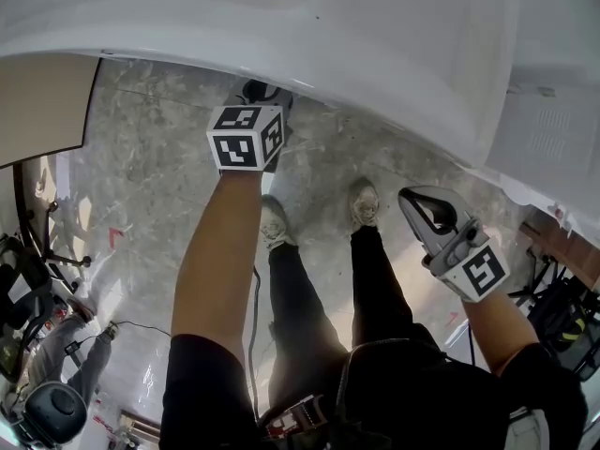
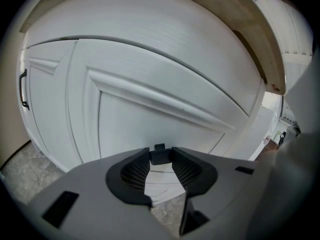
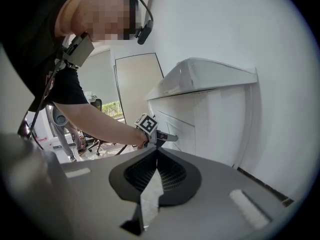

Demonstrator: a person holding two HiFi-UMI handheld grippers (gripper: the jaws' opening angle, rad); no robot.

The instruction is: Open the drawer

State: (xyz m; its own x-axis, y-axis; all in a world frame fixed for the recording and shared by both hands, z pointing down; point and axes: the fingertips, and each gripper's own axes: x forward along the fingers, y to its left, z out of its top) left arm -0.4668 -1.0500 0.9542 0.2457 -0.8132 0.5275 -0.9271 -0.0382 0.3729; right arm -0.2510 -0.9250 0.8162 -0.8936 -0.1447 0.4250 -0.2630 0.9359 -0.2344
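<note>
A person stands on a grey stone floor point(image 1: 150, 186) at a white cabinet point(image 3: 210, 79). The left gripper point(image 2: 160, 158) reaches under the cabinet's top to the drawer point(image 2: 150, 119). Its jaws are part-way apart, and their tips press against both sides of the drawer's small dark handle point(image 2: 160, 154). The drawer's panelled white front looks level with the cabinet face. The right gripper point(image 3: 157, 153) hangs back beside the person's leg, well apart from the cabinet, its jaws closed tip to tip on nothing.
</note>
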